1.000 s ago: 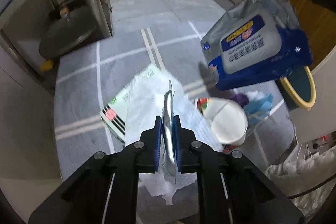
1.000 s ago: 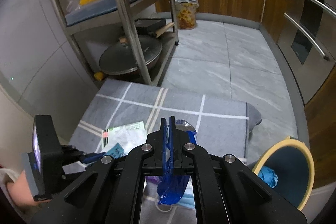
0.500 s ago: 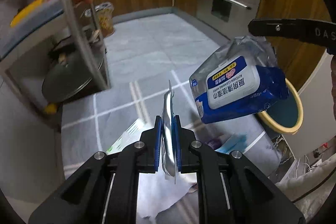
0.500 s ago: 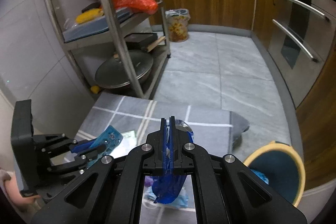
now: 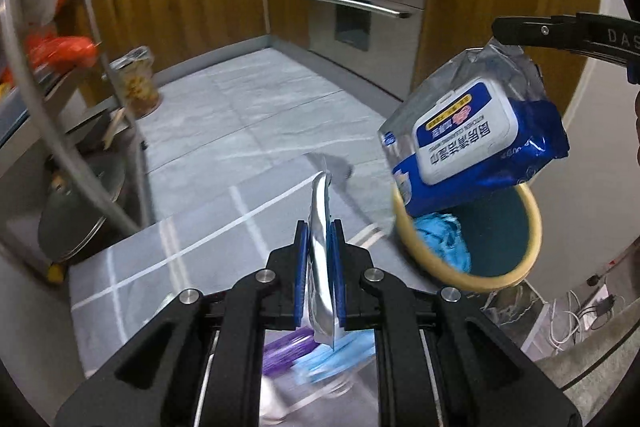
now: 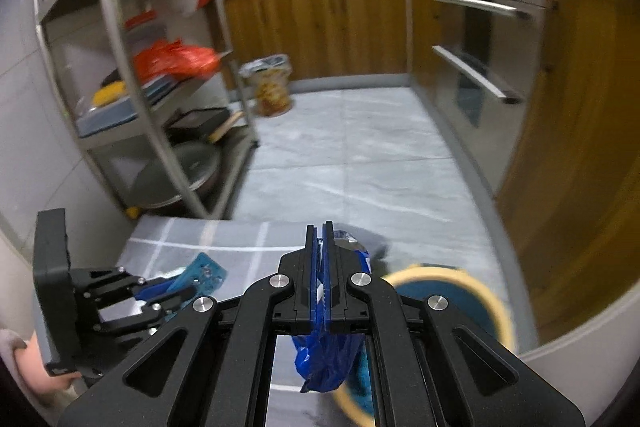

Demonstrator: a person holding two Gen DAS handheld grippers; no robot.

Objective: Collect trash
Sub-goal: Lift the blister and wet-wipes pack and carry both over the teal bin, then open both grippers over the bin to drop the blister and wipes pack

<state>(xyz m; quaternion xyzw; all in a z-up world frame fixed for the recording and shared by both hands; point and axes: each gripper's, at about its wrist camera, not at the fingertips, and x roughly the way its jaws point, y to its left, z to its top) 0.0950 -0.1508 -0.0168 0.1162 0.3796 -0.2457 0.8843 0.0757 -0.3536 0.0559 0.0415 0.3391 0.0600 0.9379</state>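
Note:
My left gripper (image 5: pixel 320 227) is shut on a flat silver and teal foil wrapper (image 5: pixel 319 259), held upright above the grey mat. My right gripper (image 6: pixel 319 231) is shut on a blue and white wet-wipes pack (image 5: pixel 476 139), which hangs above the near rim of the yellow-rimmed teal bin (image 5: pixel 500 279). In the right wrist view the pack (image 6: pixel 328 359) dangles below the fingers, with the bin (image 6: pixel 484 295) to the lower right. The left gripper also shows there (image 6: pixel 188 287) holding its wrapper. Blue crumpled trash (image 5: pixel 440 239) lies inside the bin.
A purple item (image 5: pixel 284 351) and a blue face mask (image 5: pixel 332 363) lie on the grey striped mat (image 5: pixel 192 259) below my left gripper. A metal shelf rack (image 6: pixel 160 99) with pots stands left. Wooden cabinets and an oven (image 6: pixel 480 67) line the far side. Cables (image 5: pixel 568 315) lie at right.
Both grippers rose and swung right toward the bin with their loads. The wipes pack now hangs over the bin's rim. The tissue, paper and cup have left the left wrist view.

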